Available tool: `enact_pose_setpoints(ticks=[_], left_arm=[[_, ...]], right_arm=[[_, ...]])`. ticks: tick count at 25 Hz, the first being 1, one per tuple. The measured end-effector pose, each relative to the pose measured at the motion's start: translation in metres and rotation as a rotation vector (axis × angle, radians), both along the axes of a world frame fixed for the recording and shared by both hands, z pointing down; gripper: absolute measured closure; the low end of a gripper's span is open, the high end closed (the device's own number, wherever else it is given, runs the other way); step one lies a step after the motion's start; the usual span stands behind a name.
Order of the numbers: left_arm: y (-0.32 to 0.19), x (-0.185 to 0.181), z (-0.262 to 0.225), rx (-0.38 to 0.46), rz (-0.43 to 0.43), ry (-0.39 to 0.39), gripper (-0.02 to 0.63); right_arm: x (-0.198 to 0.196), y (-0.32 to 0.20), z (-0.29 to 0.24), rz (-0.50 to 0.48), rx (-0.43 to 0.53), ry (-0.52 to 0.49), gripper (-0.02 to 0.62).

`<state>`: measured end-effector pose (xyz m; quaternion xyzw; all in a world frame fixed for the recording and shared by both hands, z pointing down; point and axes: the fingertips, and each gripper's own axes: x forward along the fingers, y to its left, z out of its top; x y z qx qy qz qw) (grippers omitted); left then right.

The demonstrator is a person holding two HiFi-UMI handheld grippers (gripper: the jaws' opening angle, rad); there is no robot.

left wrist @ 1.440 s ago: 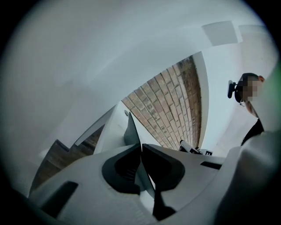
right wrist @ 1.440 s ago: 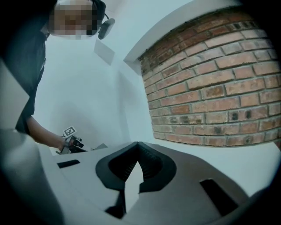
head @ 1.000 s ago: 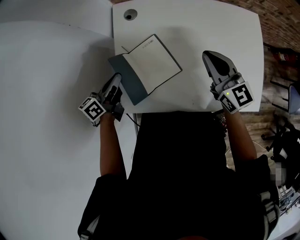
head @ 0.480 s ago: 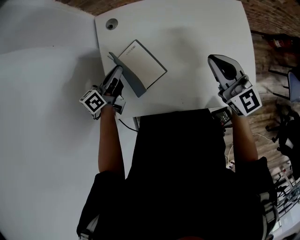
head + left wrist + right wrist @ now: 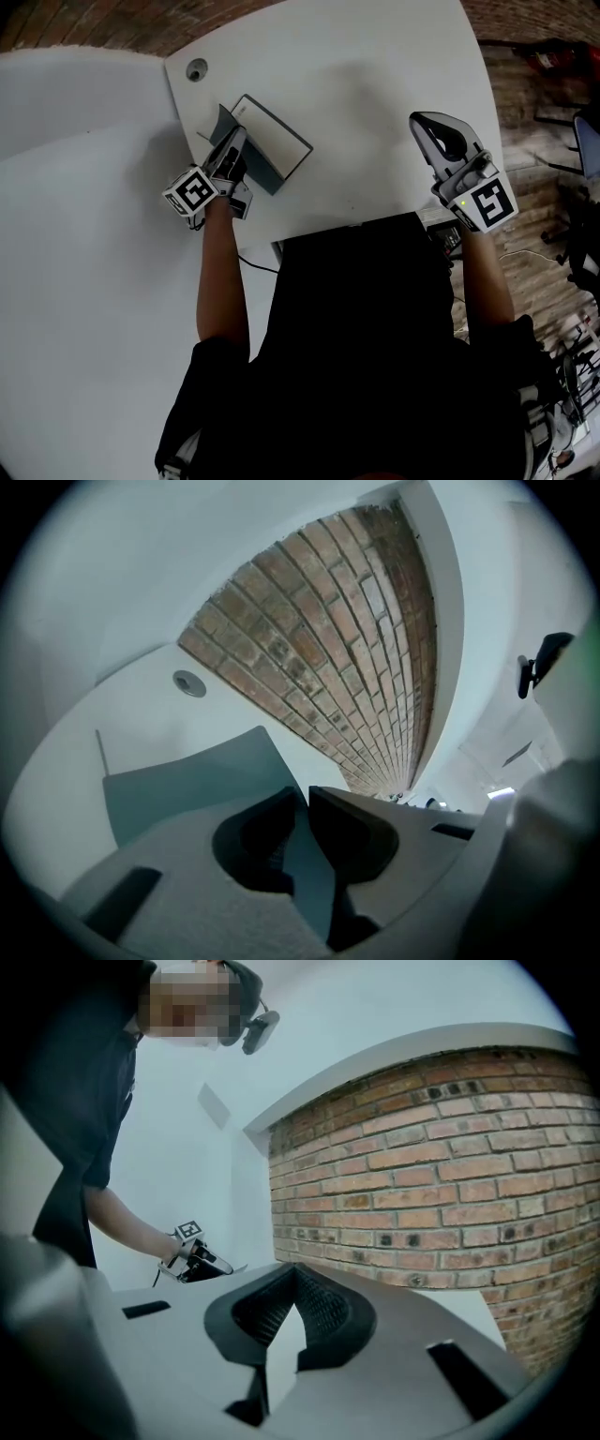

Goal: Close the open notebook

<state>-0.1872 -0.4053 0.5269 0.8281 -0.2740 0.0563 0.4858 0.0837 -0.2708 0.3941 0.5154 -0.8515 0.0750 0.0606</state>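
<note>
The notebook cover, light and floppy, suits a left-edge grip, where the left gripper straddles it, jaws just eased apart; the right gripper is pressed together, empty.

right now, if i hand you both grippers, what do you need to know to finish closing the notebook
Left gripper: fingers slightly apart, they have just been opening; the grey cover shows through the gap and does not look clamped.
Right gripper: shut, empty, over the right side of the table, well away from the job.
Notebook: near the table's left edge, white page exposed, cover lifted partway.
Done: cover raised off the table.
Left: probably just push the cover over onto the page until it lies flat.
</note>
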Motion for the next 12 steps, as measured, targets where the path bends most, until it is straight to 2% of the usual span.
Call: enact_pose_setpoints(ticks=[12], left_arm=[[-0.010,0.032,0.046,-0.031,0.061,-0.232,0.540]], right_arm=[[0.047,0.026,0.017,0.099,-0.047,-0.007,0.592]])
